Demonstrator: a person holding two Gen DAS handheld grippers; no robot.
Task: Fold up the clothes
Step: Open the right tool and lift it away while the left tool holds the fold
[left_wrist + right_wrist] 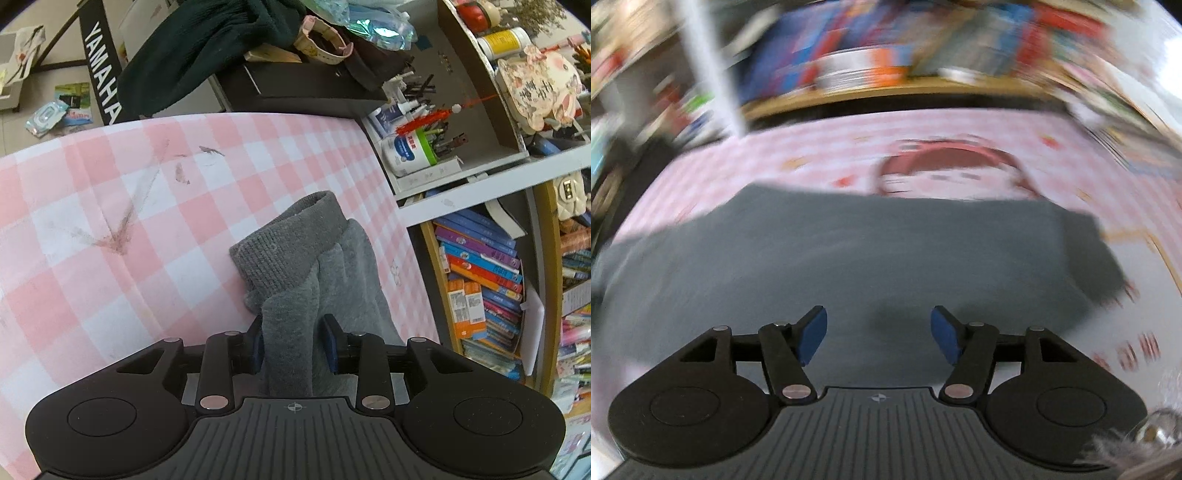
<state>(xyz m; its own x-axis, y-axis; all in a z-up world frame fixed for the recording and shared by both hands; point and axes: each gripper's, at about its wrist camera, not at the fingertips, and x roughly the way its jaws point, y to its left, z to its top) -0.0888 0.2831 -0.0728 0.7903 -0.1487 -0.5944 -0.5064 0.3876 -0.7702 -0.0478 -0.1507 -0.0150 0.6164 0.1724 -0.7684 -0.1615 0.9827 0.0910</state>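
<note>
The pink-and-white checked cloth covering the table (pixel 110 206) fills most of the left wrist view and bears dark smudges and a V-shaped crease toward its left half; in the blurred right wrist view the same cloth (pixel 812 147) shows a printed cartoon figure with a red band near its far edge. On it lies the grey knitted garment (pixel 849 258), spread flat as a broad band across the middle of the right wrist view, its far edge overlapping the lower part of the printed figure. In the left wrist view one end of this garment (pixel 295 258), finished with a darker ribbed cuff, rises from the cloth in a bunched fold and runs back into the left gripper (pixel 293 341). To the right of the table stands a wooden bookshelf packed with coloured books (pixel 487 280), with bottles and pens on the shelf above. Beyond the far edge of the table, a dark green garment (pixel 207 51) is heaped beside a black box. The left gripper's blue pads (pixel 332 343) press on the grey fabric from both sides, clamping the fold. The right gripper (pixel 879 334) hangs above the flat garment with its jaws spread apart and nothing between them.
</note>
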